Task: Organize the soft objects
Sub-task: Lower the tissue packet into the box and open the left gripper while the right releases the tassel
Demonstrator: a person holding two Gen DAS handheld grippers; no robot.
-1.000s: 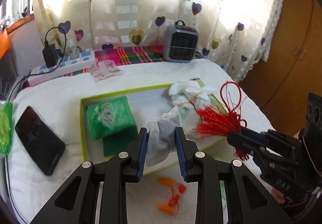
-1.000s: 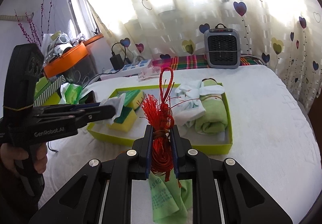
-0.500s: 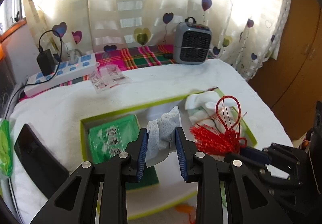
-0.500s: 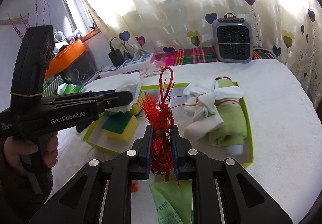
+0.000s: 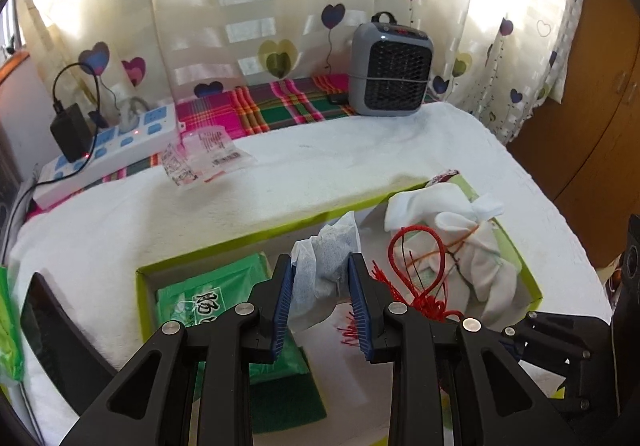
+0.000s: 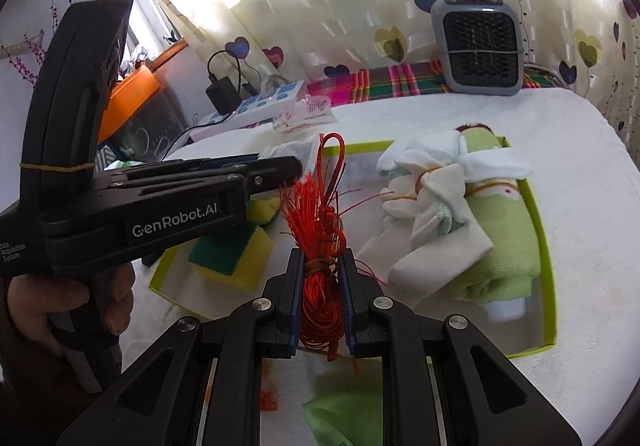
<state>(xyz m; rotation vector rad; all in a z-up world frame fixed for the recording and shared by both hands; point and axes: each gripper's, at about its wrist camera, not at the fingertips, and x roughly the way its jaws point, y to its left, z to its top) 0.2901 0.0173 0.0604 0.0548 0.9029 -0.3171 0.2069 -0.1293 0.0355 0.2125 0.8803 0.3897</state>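
My left gripper (image 5: pixel 322 306) is shut on a crumpled white tissue (image 5: pixel 326 266) and holds it above the middle of the lime-green tray (image 5: pixel 240 240). My right gripper (image 6: pixel 320 282) is shut on a red tassel knot (image 6: pixel 320 221), held over the tray's front edge (image 6: pixel 176 302). In the tray lie a green wipes pack (image 5: pixel 200 298), a yellow-green sponge (image 6: pixel 230 254), white bundled cloths (image 6: pixel 428 205) and a rolled green towel (image 6: pixel 504 242). The left gripper also shows in the right wrist view (image 6: pixel 280 169).
A grey heater (image 5: pixel 390 71) stands at the back on a plaid cloth. A power strip (image 5: pixel 112 145) and plastic sachets (image 5: pixel 204 157) lie at the back left. A black phone (image 5: pixel 56 330) lies left of the tray. A green packet (image 6: pixel 340 418) lies below my right gripper.
Both grippers have moved forward over the tray with their loads. The tissue now hangs above the tray's middle and the tassel is closer to the white bundles.
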